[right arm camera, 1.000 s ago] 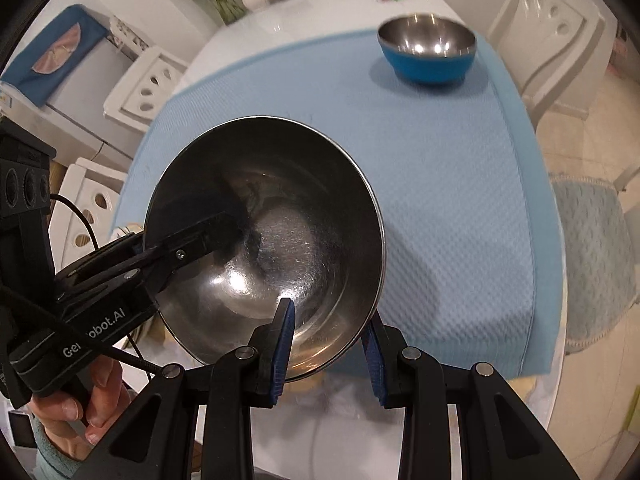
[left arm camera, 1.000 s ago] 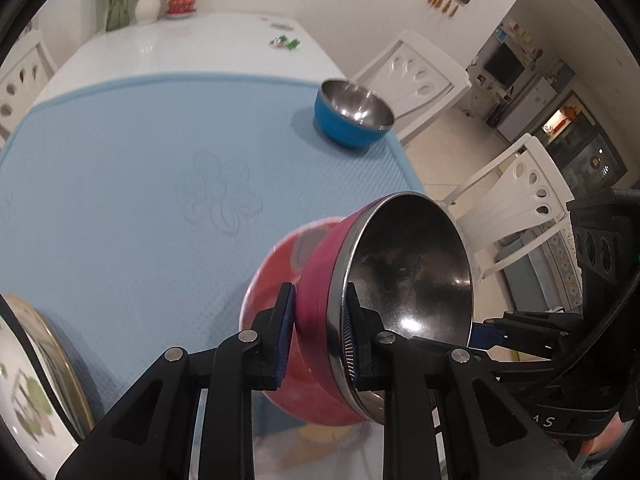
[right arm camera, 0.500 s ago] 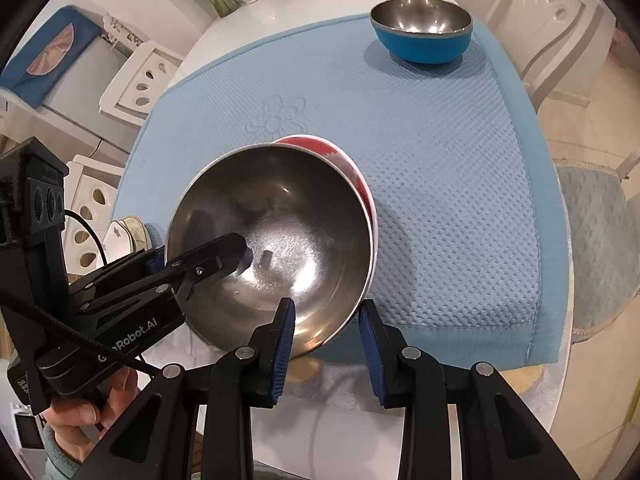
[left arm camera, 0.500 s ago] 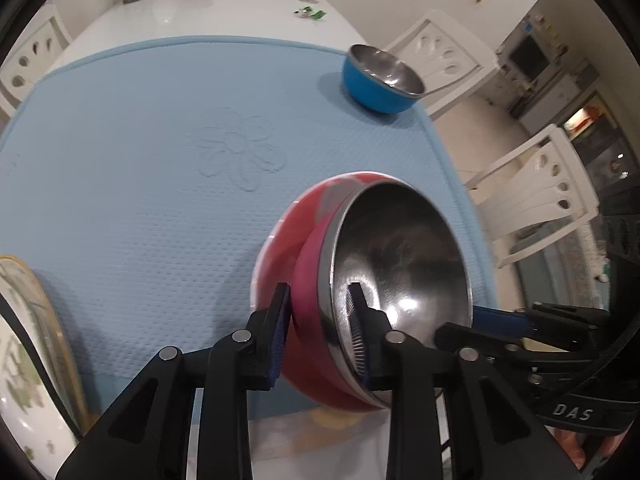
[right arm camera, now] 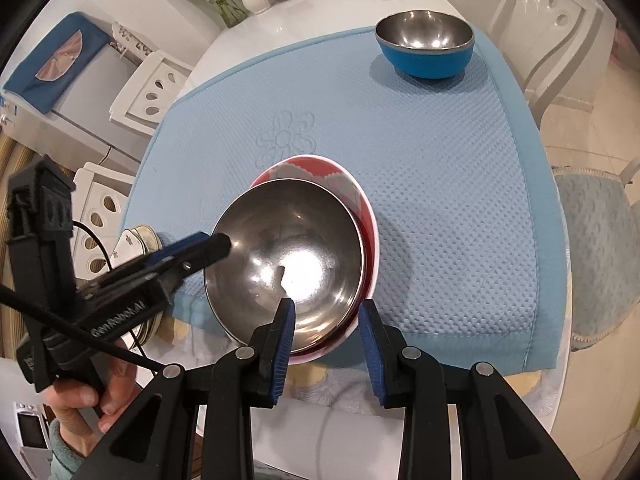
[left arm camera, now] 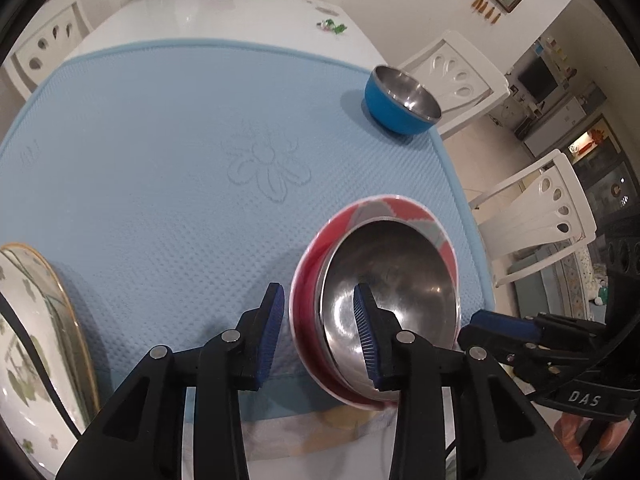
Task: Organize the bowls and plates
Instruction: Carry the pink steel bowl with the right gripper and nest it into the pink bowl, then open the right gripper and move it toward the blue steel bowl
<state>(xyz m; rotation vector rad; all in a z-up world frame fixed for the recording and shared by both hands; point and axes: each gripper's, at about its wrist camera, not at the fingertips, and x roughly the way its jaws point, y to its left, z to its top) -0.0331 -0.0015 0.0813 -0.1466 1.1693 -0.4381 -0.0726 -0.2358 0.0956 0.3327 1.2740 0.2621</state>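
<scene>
Floral plate (left arm camera: 24, 344): at 8 o'clock in my left wrist view, gold-rimmed, white with green flowers, cut off by the frame edge. In my right wrist view only a sliver (right arm camera: 136, 240) shows at 9 o'clock behind my left gripper, at the mat's near-left corner.

Blue mat (left arm camera: 160, 184): covers the near part of the white table (left arm camera: 224, 12); an embossed flower sits at its centre.

My left gripper (left arm camera: 318, 332): jaws spread apart, gripping nothing. They straddle the near-left rims of the stacked bowls, one pad outside the red bowl, the other pad inside the steel one. I cannot tell whether either pad touches metal. From the right wrist view, this gripper (right arm camera: 216, 246) reaches in from 9 o'clock, its tip at the steel bowl's left rim.

Steel bowl (right arm camera: 284, 264): nested inside the red bowl, tilted toward the near-left, shiny inside up.

Red bowl (right arm camera: 362, 208): stands on the mat near its front edge, at 6 o'clock from the embossed flower; its patterned inner rim shows at 12 to 2 o'clock around the steel bowl.

My right gripper (right arm camera: 326, 334): jaws released and wide, straddling the near rims of both bowls at 6 o'clock, holding nothing.

Blue bowl (right arm camera: 426, 44): steel-lined, upright, alone at the mat's far right corner, at 1 o'clock, well apart from the stack.
</scene>
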